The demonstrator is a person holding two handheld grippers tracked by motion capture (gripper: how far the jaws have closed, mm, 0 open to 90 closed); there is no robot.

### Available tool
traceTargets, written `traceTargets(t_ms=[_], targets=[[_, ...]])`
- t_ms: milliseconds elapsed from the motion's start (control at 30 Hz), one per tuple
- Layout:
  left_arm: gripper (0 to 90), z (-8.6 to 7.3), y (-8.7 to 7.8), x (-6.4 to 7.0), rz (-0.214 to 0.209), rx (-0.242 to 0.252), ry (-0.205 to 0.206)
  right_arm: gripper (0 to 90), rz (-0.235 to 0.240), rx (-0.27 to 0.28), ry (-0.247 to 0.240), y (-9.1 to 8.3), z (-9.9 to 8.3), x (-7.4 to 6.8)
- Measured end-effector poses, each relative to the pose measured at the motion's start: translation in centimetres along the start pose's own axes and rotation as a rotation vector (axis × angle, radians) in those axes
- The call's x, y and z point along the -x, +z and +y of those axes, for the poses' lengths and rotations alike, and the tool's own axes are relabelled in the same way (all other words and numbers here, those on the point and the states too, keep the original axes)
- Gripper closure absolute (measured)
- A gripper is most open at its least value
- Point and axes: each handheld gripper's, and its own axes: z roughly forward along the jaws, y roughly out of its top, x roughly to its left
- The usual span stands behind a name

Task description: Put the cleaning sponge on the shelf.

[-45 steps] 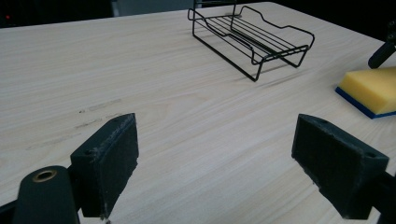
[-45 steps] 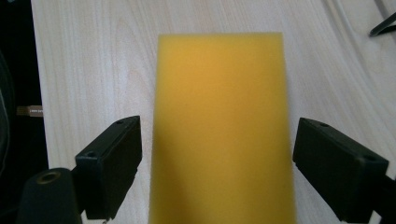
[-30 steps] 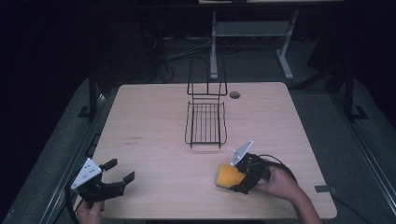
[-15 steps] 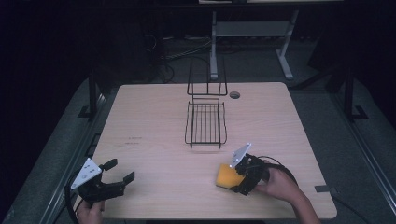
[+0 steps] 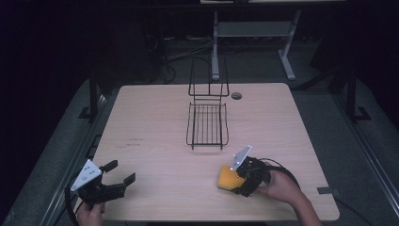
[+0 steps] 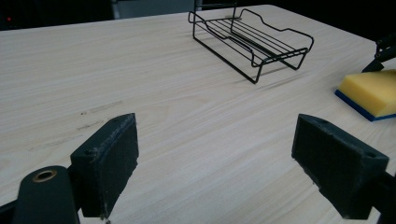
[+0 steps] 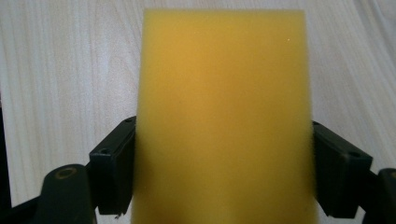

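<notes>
Yellow sponge (image 6: 370, 91) with a dark blue underside; black wire rack (image 5: 207, 123); pale wood-grain counter (image 5: 150, 117); black tongs (image 5: 119, 173) with a grey plate.

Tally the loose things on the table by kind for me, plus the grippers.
Yellow foam sponge with a blue underside: 1
Black wire rack: 1
Black two-jaw grippers: 2, the left gripper with jaws apart over bare wood, the right gripper with its jaws against the sponge's two sides
Total: 4
</notes>
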Motion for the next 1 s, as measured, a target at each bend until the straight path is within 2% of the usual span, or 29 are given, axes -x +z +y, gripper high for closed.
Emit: traceTargets(t_ms=[400, 1000], targets=[[14.0, 0.0, 0.0, 0.0, -0.002, 0.002, -0.002, 21.8, 0.011, -0.003, -0.017, -0.4, 0.6, 0.0], [14.0, 0.1, 0.0, 0.0, -0.005, 0.005, -0.008, 21.8, 0.038, -0.003, -0.059, -1.7, 3.4, 1.2]])
